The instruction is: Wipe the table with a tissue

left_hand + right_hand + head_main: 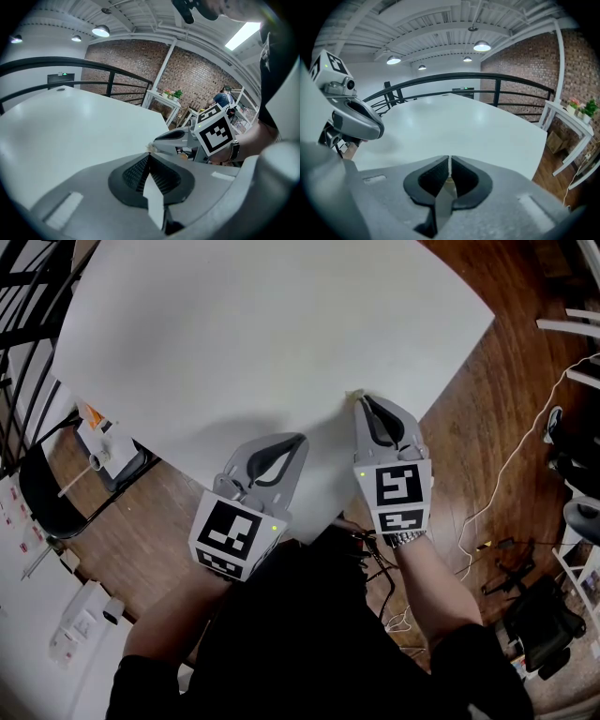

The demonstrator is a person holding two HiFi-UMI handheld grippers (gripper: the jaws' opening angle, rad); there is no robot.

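Observation:
The white table fills the upper head view, and both grippers hover over its near edge. My right gripper is shut, and a small crumpled scrap of pale tissue pokes out of its tip. The left gripper view shows that same scrap at the right gripper's tip. In the right gripper view a tan bit of tissue sits pinched between the shut jaws. My left gripper is shut with nothing in it, just left of and behind the right one. It also shows at the left of the right gripper view.
A black chair and a small white stand sit on the wood floor left of the table. Cables and black gear lie on the floor at the right. A black railing runs beyond the table's far side.

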